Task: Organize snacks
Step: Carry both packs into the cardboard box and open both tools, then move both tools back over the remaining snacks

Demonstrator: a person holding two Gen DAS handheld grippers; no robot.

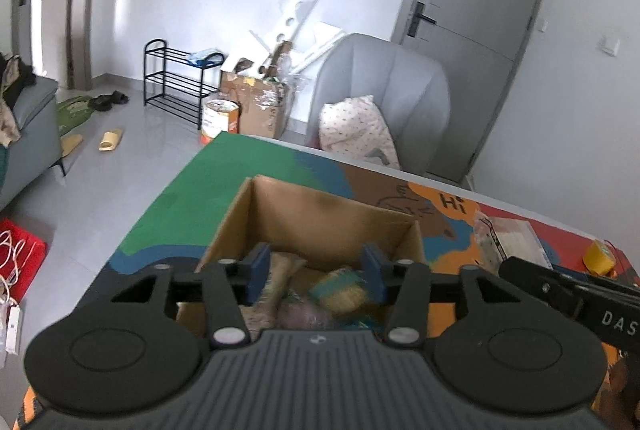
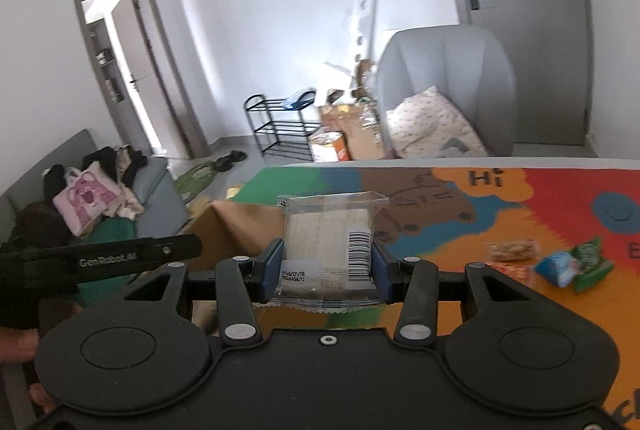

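An open cardboard box (image 1: 320, 218) stands on the colourful mat (image 1: 192, 214), with several snack packets inside. My left gripper (image 1: 316, 272) hangs over the box, open. A green and yellow packet (image 1: 340, 290) lies blurred below, near its right pad, and is not clamped. My right gripper (image 2: 326, 266) is shut on a clear packet with a barcode label (image 2: 328, 242), held upright just right of the box (image 2: 236, 226). That clear packet (image 1: 508, 238) also shows at the right of the left wrist view. Loose on the mat lie a tan packet (image 2: 512, 250), a blue one (image 2: 558, 266) and a green one (image 2: 590, 258).
A yellow packet (image 1: 600, 256) lies near the mat's right side. Beyond the table's far edge stand a grey armchair with a pillow (image 1: 384, 98), cardboard boxes (image 1: 256, 106) and a black shoe rack (image 1: 176, 82). A grey sofa (image 2: 120, 186) is on the left.
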